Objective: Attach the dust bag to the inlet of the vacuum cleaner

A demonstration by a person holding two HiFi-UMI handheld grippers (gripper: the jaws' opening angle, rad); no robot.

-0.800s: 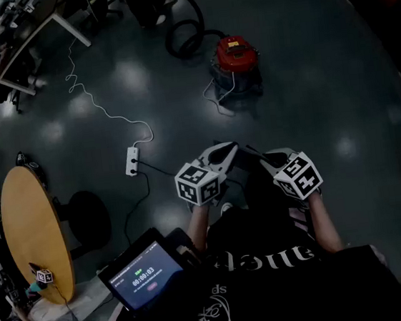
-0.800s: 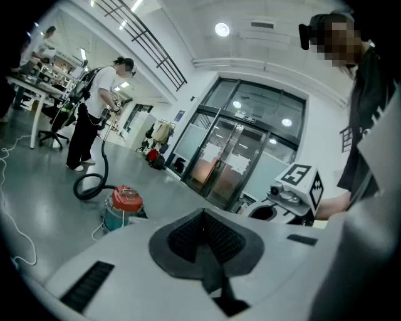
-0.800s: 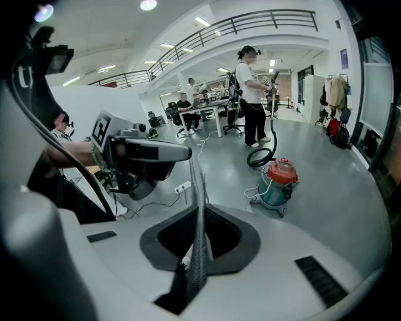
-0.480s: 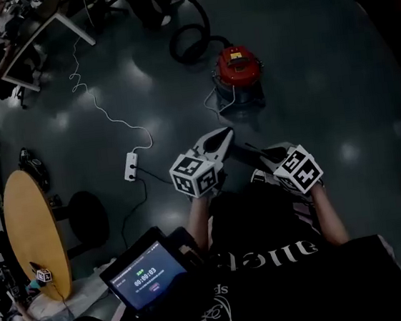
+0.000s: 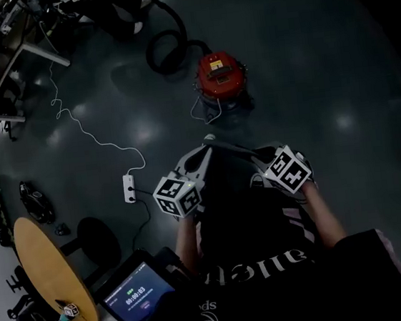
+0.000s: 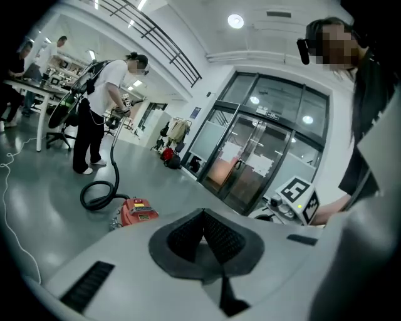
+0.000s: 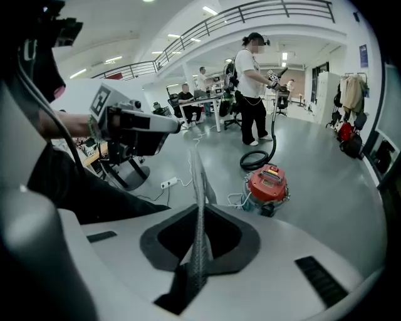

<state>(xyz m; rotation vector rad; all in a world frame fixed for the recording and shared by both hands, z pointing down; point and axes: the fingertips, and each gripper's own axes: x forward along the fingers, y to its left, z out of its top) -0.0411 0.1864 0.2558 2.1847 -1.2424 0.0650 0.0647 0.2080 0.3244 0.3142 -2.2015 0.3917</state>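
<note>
The red vacuum cleaner (image 5: pixel 219 75) stands on the dark floor ahead of me, its black hose (image 5: pixel 164 45) coiled behind it. It also shows small in the left gripper view as the red vacuum (image 6: pixel 138 211) and in the right gripper view as the vacuum (image 7: pixel 268 183). My left gripper (image 5: pixel 208 141) points forward toward it, shut and empty. My right gripper (image 5: pixel 259 167) hangs beside it, tilted down, also shut with nothing between the fingers. The jaws meet in both gripper views, left gripper (image 6: pixel 203 216) and right gripper (image 7: pixel 196 157). No dust bag is in view.
A white power strip (image 5: pixel 128 188) with its cable (image 5: pixel 81 126) lies on the floor at left. A round wooden table (image 5: pixel 51 270), a black stool (image 5: pixel 98 240) and a tablet (image 5: pixel 137 296) are near left. A person (image 7: pixel 254 88) stands by the hose. Glass doors (image 6: pixel 250 163) lie beyond.
The head view has shifted, so the vacuum and the table sit further left in the picture. My left gripper reaches a little further forward. Both grippers stay shut.
</note>
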